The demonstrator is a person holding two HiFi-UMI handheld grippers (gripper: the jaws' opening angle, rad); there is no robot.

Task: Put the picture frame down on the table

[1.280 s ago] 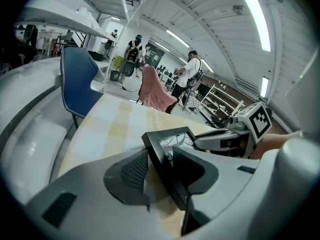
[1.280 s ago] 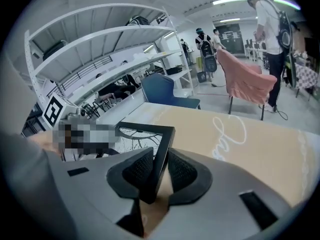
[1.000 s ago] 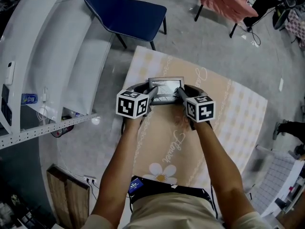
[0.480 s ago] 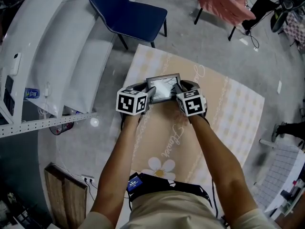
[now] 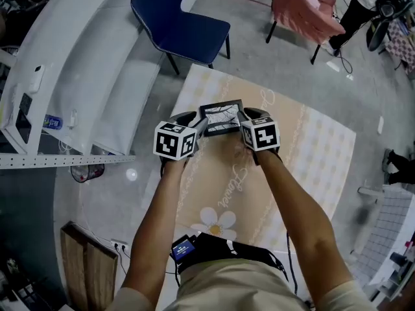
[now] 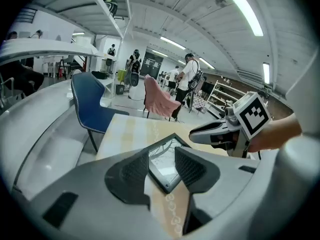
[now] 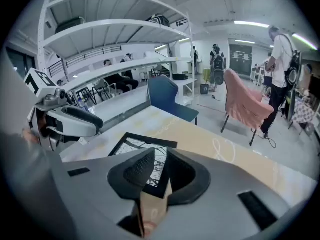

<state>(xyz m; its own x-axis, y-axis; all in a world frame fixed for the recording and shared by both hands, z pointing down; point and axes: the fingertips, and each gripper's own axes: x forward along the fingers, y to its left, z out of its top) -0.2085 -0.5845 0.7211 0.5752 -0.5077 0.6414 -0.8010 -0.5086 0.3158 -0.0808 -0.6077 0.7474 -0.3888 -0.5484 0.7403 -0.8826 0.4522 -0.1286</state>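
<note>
The picture frame [image 5: 222, 117] is held face up over the table [image 5: 311, 154], clamped at its 9 o'clock edge by the left gripper [image 5: 202, 127] and at 3 o'clock by the right gripper [image 5: 243, 125]. A blue chair [image 5: 181, 21] is seen at 11 o'clock.

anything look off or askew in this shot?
Nothing stands out: the picture frame looks intact, pinched at opposite ends by the left tongs and right tongs over the table, only slightly skewed to its edges.
</note>
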